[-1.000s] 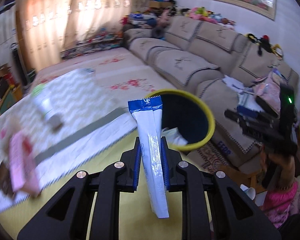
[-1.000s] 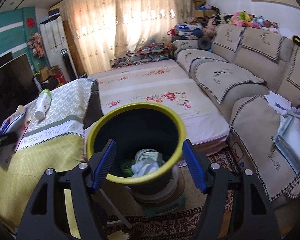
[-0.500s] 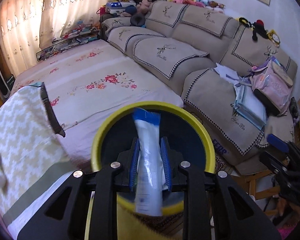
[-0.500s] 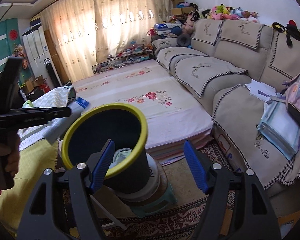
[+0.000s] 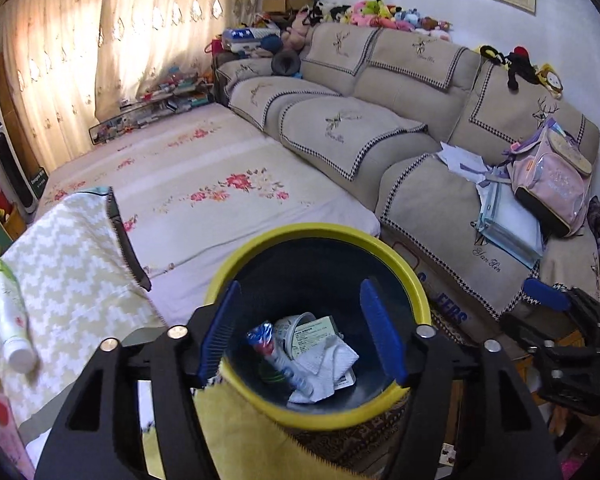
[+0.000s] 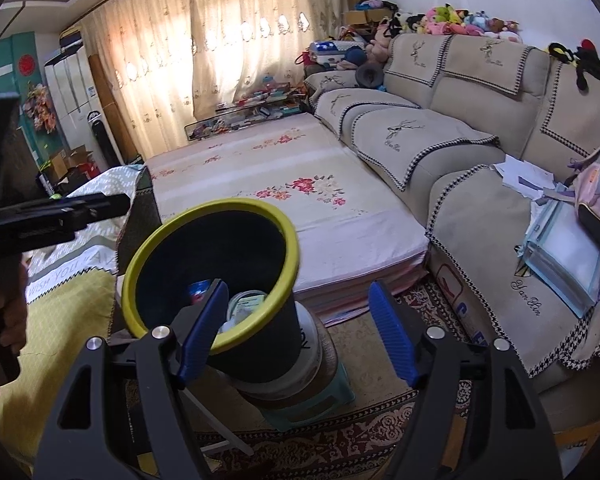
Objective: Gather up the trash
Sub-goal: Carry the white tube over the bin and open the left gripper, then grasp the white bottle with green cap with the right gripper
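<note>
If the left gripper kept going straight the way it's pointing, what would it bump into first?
Probably the trash in the yellow-rimmed bin: the left gripper, jaws opening and empty, aims into its mouth at the crumpled white paper, though depth is unclear.

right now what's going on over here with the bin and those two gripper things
A person is collecting trash with a handheld gripper in each hand. The left gripper hangs over the yellow-rimmed bin, its jaws opening with nothing between them; a blue-and-white wrapper lies inside the bin on a crumpled tissue and a paper cup. The right gripper is open and empty beside the bin. A white bottle lies on the patterned cloth nearby.
</note>
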Demonstrator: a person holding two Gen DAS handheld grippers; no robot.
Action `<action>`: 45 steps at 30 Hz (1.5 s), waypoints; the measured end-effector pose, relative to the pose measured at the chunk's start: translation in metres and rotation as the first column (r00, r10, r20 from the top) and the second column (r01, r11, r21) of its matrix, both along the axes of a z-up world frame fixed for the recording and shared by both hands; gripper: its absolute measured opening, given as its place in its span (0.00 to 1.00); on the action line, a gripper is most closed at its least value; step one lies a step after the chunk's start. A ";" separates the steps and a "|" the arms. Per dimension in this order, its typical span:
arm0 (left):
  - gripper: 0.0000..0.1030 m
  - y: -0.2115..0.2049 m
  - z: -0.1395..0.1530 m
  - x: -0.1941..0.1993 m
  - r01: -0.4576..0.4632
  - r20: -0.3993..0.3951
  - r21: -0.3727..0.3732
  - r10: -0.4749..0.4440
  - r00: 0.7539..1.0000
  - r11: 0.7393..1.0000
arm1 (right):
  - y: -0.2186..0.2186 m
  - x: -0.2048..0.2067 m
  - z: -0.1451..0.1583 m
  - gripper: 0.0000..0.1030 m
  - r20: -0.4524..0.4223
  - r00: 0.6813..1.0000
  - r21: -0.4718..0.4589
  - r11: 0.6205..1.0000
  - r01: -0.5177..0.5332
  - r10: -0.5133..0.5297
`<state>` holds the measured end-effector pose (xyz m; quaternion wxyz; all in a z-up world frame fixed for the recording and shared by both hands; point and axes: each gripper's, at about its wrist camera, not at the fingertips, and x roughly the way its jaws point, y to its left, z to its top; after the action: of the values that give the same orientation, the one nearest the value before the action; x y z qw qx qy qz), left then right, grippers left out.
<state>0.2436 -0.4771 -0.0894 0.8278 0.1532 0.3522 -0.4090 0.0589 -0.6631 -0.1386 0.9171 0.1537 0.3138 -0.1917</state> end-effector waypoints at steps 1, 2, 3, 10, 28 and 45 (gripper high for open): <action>0.68 0.006 0.004 -0.003 -0.007 0.004 -0.007 0.007 1.000 1.000 | 0.002 0.002 0.000 0.67 -0.001 1.000 -0.002 1.000 -0.007 0.007; 0.71 0.013 0.007 -0.006 -0.013 0.009 -0.013 0.013 1.000 1.000 | 0.006 0.004 0.001 0.68 -0.002 1.000 -0.006 1.000 -0.018 0.018; 0.73 0.021 0.011 -0.009 -0.020 0.015 -0.022 0.020 1.000 1.000 | 0.009 0.006 0.002 0.68 -0.003 1.000 -0.009 1.000 -0.025 0.025; 0.90 0.090 0.032 -0.027 -0.087 0.046 -0.089 0.091 0.995 0.992 | 0.036 0.021 0.012 0.70 -0.010 0.997 -0.041 0.996 -0.080 0.079; 0.95 0.446 0.045 0.025 -0.596 0.204 -0.290 0.657 0.726 0.749 | 0.197 0.165 0.074 0.78 0.056 0.902 -0.105 0.901 -0.421 0.428; 0.95 0.525 -0.006 0.061 -0.774 -0.019 -0.372 0.830 0.558 0.512 | 0.310 0.349 0.025 0.76 -0.095 0.801 -0.070 0.798 -0.598 0.592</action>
<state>0.3050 0.0477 -0.0953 0.9608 -0.1392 0.2390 -0.0188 0.4076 -0.3529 -0.1131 0.9260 -0.0036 0.3677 0.0858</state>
